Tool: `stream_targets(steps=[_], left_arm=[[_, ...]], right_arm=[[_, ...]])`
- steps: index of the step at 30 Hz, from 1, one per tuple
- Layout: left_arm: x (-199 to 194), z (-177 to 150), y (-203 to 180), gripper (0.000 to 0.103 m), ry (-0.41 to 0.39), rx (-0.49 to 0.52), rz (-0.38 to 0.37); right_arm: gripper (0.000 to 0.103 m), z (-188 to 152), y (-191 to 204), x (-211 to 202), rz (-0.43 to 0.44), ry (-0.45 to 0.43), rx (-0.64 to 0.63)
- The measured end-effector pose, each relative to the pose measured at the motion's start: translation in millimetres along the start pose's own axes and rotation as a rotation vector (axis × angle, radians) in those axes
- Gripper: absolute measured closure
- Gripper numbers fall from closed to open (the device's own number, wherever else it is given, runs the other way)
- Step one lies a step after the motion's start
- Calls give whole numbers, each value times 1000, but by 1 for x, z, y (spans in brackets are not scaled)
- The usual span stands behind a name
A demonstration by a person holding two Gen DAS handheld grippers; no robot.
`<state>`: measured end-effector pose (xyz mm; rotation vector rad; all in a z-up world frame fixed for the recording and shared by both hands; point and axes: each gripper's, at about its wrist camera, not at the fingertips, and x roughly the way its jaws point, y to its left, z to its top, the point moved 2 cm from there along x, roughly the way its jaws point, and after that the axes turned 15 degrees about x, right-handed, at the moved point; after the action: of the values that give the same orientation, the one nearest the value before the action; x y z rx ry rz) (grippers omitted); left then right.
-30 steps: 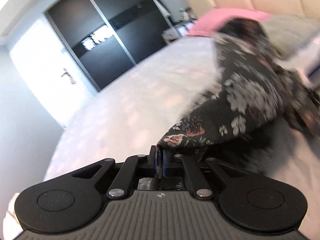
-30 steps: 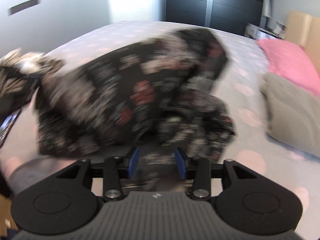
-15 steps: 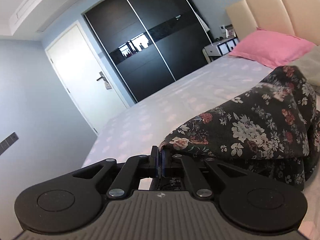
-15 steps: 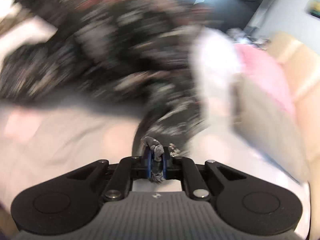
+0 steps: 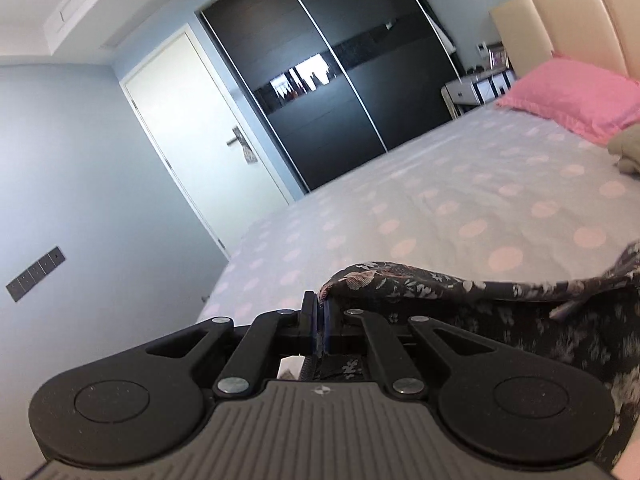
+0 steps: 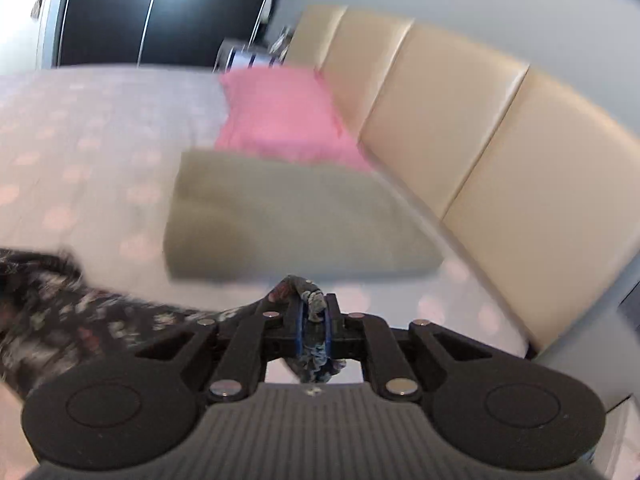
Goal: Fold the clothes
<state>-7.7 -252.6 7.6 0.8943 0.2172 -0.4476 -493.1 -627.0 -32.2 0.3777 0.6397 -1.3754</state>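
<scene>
A black floral garment (image 5: 520,312) hangs stretched between my two grippers above a bed with a pale dotted sheet (image 5: 440,208). My left gripper (image 5: 318,300) is shut on one edge of it; the cloth runs off to the right from the jaws. My right gripper (image 6: 314,304) is shut on a bunched corner of the same garment (image 6: 80,320), which trails down to the left. The right wrist view is blurred by motion.
A pink pillow (image 5: 572,96) (image 6: 280,120) and a folded beige cloth (image 6: 288,224) lie at the head of the bed by a cream padded headboard (image 6: 480,128). A black wardrobe (image 5: 340,92), a white door (image 5: 192,140) and a nightstand (image 5: 476,88) stand beyond the bed.
The right gripper closed on the garment and swung right toward the headboard. The garment was pulled out from a heap into a taut span. The left gripper kept its grip and dropped lower.
</scene>
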Motion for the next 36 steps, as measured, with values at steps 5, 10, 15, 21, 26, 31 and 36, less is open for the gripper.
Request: stream_targets(steps=[5, 10, 15, 21, 26, 31, 36], left_arm=[[21, -17, -7, 102, 79, 44, -7], [42, -27, -4, 102, 139, 47, -9], [58, -33, -1, 102, 166, 46, -7], [79, -44, 3, 102, 214, 43, 6], [102, -58, 12, 101, 282, 5, 38], [117, -72, 22, 101, 345, -52, 29], [114, -69, 13, 101, 337, 12, 59]], right_arm=[[88, -9, 8, 7, 40, 51, -28], [70, -5, 28, 5, 140, 44, -68], [60, -3, 76, 19, 285, 41, -221], [77, -12, 143, 49, 437, 61, -410], [79, -27, 184, 105, 459, 133, -447], [55, -28, 189, 161, 538, 283, -377], [49, -38, 176, 204, 527, 474, -234]])
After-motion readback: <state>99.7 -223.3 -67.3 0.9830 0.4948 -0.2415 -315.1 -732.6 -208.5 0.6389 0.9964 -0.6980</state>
